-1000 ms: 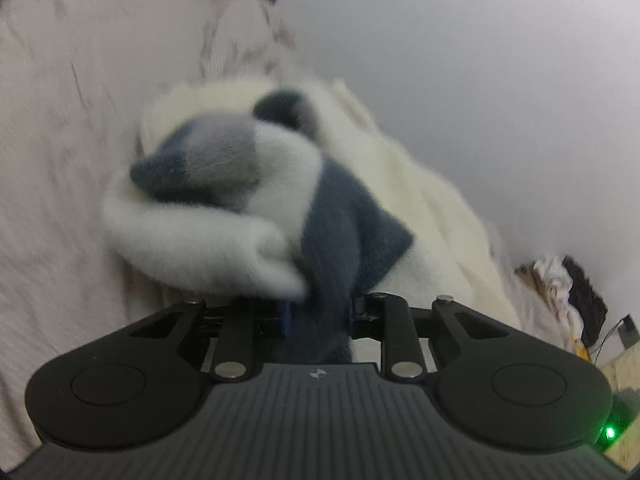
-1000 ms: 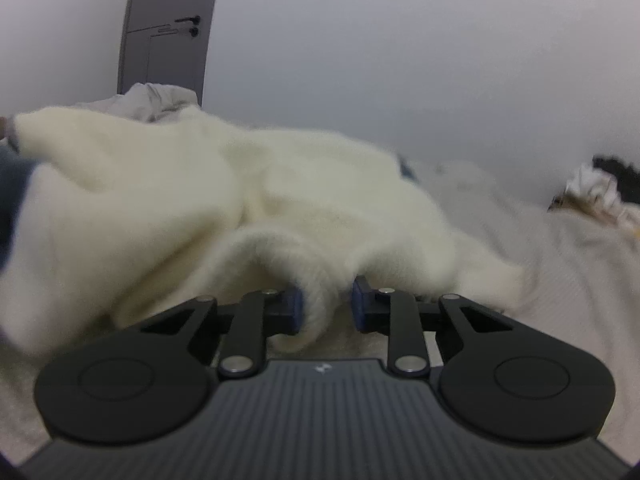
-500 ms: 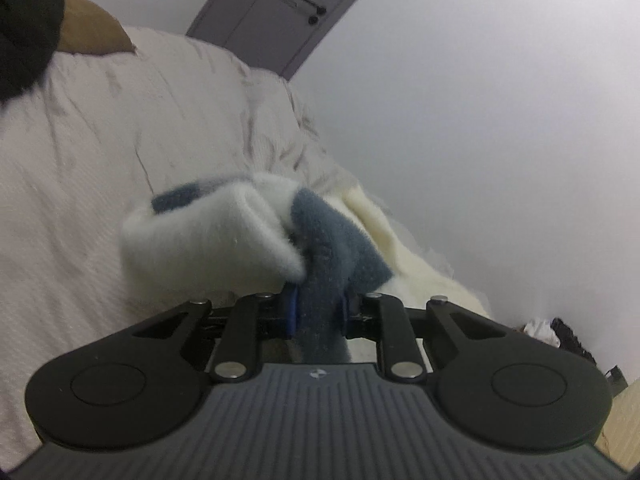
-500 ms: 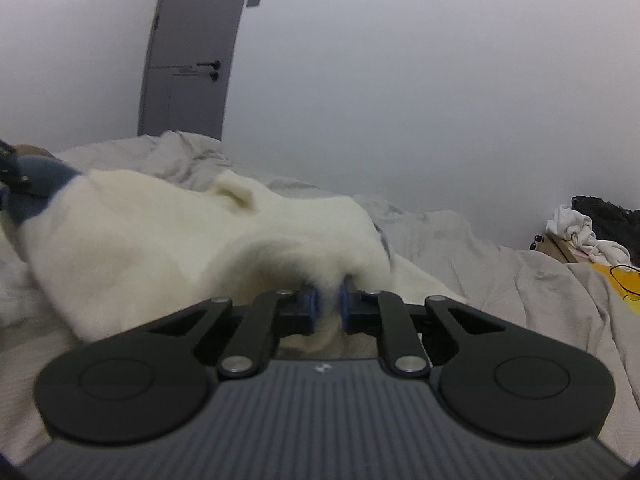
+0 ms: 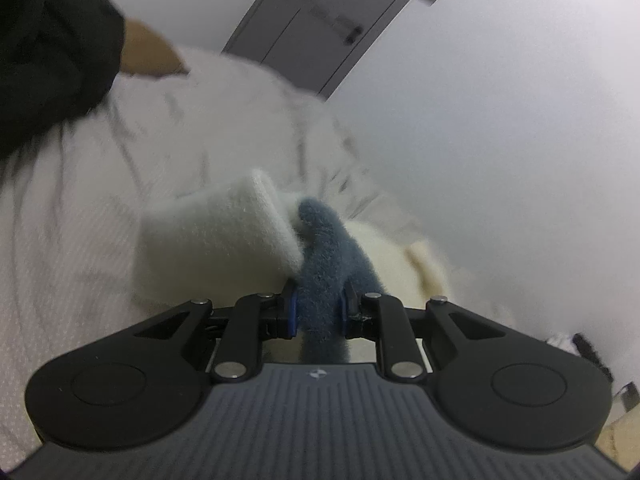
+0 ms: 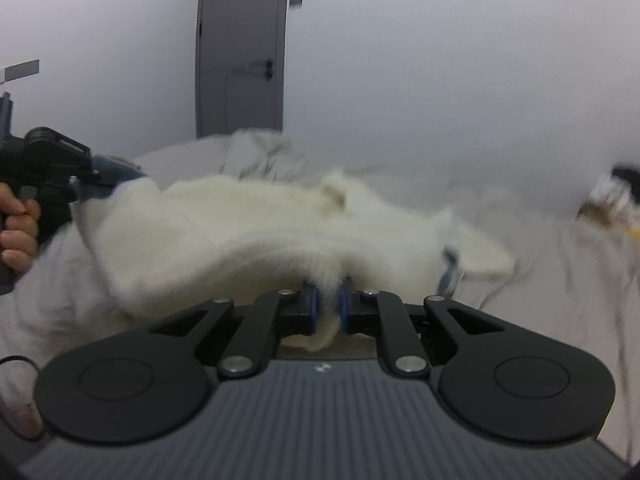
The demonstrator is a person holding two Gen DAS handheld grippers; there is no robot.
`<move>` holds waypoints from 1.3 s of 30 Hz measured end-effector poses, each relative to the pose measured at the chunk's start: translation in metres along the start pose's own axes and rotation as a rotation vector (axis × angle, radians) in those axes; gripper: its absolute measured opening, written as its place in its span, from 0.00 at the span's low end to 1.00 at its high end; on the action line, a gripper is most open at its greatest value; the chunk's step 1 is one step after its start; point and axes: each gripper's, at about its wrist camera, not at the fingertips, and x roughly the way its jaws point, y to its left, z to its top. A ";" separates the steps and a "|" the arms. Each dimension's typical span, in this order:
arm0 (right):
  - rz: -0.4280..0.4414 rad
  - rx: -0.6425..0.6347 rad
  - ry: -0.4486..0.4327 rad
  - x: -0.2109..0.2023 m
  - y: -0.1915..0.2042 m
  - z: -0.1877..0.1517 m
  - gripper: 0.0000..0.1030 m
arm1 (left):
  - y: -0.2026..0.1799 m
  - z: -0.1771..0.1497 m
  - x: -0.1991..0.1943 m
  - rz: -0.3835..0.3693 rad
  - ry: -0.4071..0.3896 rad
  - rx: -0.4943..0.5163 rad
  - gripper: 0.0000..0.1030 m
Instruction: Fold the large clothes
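Both grippers are clamped onto the same fluffy garment and it hangs stretched between them above the bed. The left gripper (image 5: pixel 318 312) is clenched on a slate-blue fleecy band of the garment (image 5: pixel 324 264), the pads pressing it from either side, with the blue strip running up and away from the jaws; its jaws have just been closing, fabric between them. Just left of that blue band a cream cuff-like fold (image 5: pixel 224 232) juts out, and more cream pile trails off to the right behind it. The right gripper (image 6: pixel 329 308) is pinched tight on a tuft of the cream edge, a little flap hanging below the pads. From there the cream body of the garment (image 6: pixel 240 224) spreads far and left in a broad, sagging sheet, reaching the other gripper, seen at the left edge of the right wrist view with a hand (image 6: pixel 16 232) wrapped round its handle. Underneath lies the pale rumpled bedsheet (image 5: pixel 80 216), wrinkled toward the far side. A grey door (image 6: pixel 240 60) stands in the white wall beyond the bed. At the far right there is a blurred heap of things (image 6: pixel 612 200), too smeared to name. A dark sleeve (image 5: pixel 52 52) fills the upper left corner of the left wrist view.
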 end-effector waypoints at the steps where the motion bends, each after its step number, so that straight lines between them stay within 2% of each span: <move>1: 0.018 0.024 0.024 0.007 -0.001 -0.002 0.14 | 0.000 -0.001 0.008 0.025 0.022 0.000 0.21; 4: 0.060 0.047 0.075 0.027 -0.003 -0.013 0.14 | -0.003 -0.007 0.032 0.099 0.066 0.026 0.21; 13: 0.132 0.221 0.218 0.100 -0.032 -0.058 0.15 | -0.029 -0.019 0.103 0.217 0.091 0.181 0.22; 17: 0.174 0.257 0.209 0.118 -0.041 -0.072 0.13 | -0.036 -0.024 0.121 0.248 0.086 0.234 0.24; 19: 0.188 0.273 0.201 0.120 -0.043 -0.071 0.13 | -0.041 -0.025 0.123 0.258 0.081 0.266 0.30; 21: 0.197 0.294 0.200 0.119 -0.045 -0.069 0.14 | -0.044 -0.024 0.122 0.246 0.091 0.277 0.53; 23: 0.206 0.314 0.199 0.115 -0.045 -0.069 0.15 | -0.046 -0.021 0.118 0.218 0.097 0.269 0.66; 27: 0.222 0.327 0.197 0.108 -0.046 -0.068 0.18 | -0.056 -0.023 0.093 0.200 0.082 0.317 0.70; 30: 0.230 0.334 0.195 0.103 -0.047 -0.067 0.22 | -0.063 -0.028 0.064 0.132 0.075 0.344 0.70; 34: 0.234 0.343 0.207 0.097 -0.047 -0.068 0.24 | -0.077 -0.043 0.025 0.085 0.051 0.428 0.71; 39: 0.237 0.373 0.216 0.082 -0.047 -0.069 0.34 | -0.093 -0.078 -0.006 -0.027 0.102 0.546 0.71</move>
